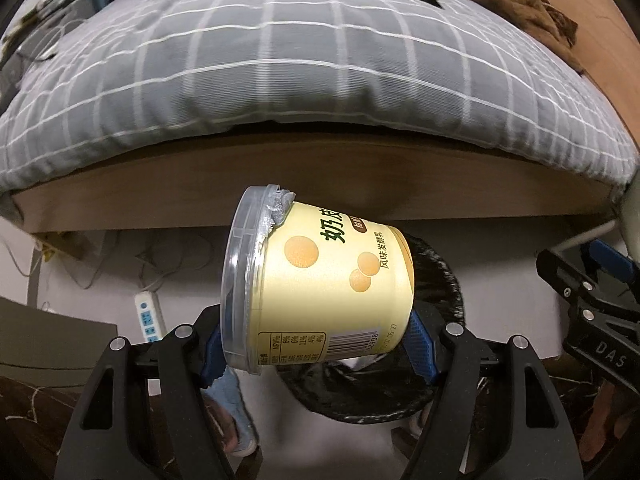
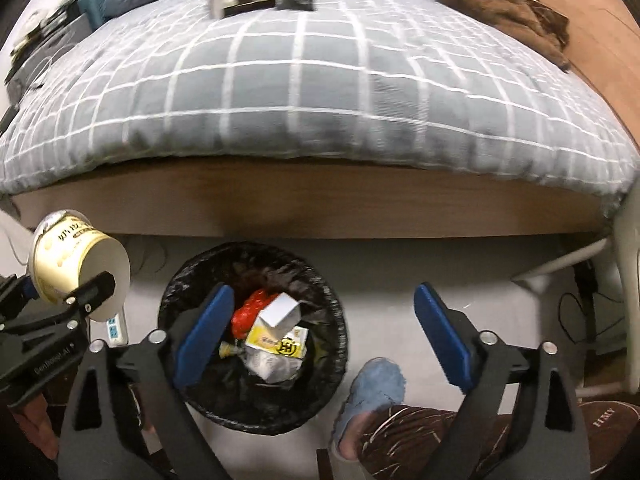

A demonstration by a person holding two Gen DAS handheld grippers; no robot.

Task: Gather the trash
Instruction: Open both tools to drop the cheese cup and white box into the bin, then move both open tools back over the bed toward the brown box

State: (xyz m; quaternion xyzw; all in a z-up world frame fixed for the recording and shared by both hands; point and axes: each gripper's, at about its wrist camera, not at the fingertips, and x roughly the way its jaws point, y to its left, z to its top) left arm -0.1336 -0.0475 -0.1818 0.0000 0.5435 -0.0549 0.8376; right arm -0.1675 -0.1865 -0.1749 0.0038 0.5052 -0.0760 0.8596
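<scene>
The bed point(image 2: 320, 92) fills the upper half of both views, covered by a grey quilt point(image 1: 280, 72) with a white grid pattern. A brown garment point(image 2: 500, 4) lies crumpled at its far right corner, and its wooden side rail point(image 2: 312, 204) runs across the middle of each view.

Below the rail, on the pale floor, you see the trash bin point(image 2: 176, 292), round and lined with a black bag. Inside it lie a white carton point(image 2: 280, 312), a red wrapper point(image 2: 250, 312) and a yellow-and-white package point(image 2: 276, 344).

Your feet stand just beside the bin in fuzzy blue slippers point(image 2: 376, 388), one on each side of it, with brown patterned trouser legs point(image 2: 440, 440) above.

The yogurt cup point(image 1: 320, 280) is yellow, with a clear plastic lid and torn foil at its rim. It lies on its side, lid pointing left, clamped between the blue pads of your left gripper point(image 1: 316, 344). In the left wrist view the cup sits in front of the bin's rim; in the right wrist view it is to the left of the bin, not over the opening.

Your right gripper point(image 2: 324, 336) stands wide apart, with nothing between its pads point(image 2: 440, 332). It hangs over the bin's right half, its left pad point(image 2: 204, 336) over the opening.

A white power strip point(image 1: 146, 316) lies on the floor to the left of the bin.
</scene>
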